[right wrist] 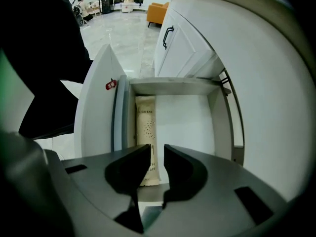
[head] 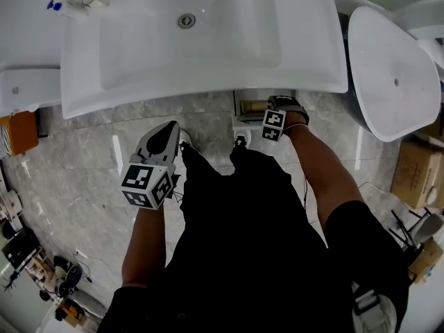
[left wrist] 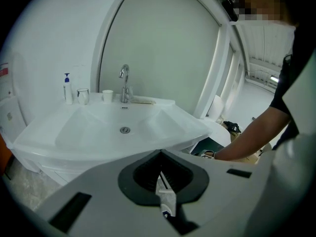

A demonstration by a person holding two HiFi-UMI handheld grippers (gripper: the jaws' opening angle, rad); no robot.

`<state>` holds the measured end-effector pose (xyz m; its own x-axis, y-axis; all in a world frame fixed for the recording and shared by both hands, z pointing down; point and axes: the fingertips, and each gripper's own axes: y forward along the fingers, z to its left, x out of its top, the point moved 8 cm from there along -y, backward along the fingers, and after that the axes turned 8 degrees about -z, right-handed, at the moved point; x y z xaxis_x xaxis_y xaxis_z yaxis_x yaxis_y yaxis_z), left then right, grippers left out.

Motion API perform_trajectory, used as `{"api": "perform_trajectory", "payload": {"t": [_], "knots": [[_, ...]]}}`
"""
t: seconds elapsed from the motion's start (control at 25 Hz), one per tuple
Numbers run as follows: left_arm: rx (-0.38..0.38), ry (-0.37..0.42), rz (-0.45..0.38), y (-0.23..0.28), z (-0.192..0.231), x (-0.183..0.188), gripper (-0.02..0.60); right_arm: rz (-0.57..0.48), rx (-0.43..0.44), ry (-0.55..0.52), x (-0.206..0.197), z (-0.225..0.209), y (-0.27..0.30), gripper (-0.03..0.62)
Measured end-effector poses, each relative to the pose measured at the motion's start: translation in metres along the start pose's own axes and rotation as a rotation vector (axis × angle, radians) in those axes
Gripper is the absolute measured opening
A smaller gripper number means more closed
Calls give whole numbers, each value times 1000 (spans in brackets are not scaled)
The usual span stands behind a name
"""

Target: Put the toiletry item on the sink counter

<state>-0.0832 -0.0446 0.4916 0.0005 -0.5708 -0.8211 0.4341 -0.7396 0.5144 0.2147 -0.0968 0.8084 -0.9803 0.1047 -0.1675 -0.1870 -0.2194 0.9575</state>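
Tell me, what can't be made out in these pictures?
- Tube: the right gripper hides its lower end in that gripper's view, and the print is too small to read.
- Drawer: in the head view, mostly hidden under the sink.
- Tap: mostly cut off by the head view's top edge.
- Whether the right jaws touch the tube: unclear.

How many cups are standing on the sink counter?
2. A clear glass stands beside the pump bottle; a small white cup stands between that glass and the faucet. Others could be hidden.
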Motion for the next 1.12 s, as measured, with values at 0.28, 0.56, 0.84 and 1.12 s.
{"api": "perform_trajectory", "payload": {"t": [0.28,0.56,0.84,1.12], "knots": [[-51,33,-20,1,2,14,-3,-28,-56,95,6,-4,-25,72],[-100,49,-49,5,16,31,-3,-226,-158,473,31,-28,-99,72],[-166,68,-100,-3,24,55,-3,-501,-315,791,66,-51,-214,69],[-195,97,-135,-22,49,77,-3,-793,-380,1089,105,-72,-289,41]]}}
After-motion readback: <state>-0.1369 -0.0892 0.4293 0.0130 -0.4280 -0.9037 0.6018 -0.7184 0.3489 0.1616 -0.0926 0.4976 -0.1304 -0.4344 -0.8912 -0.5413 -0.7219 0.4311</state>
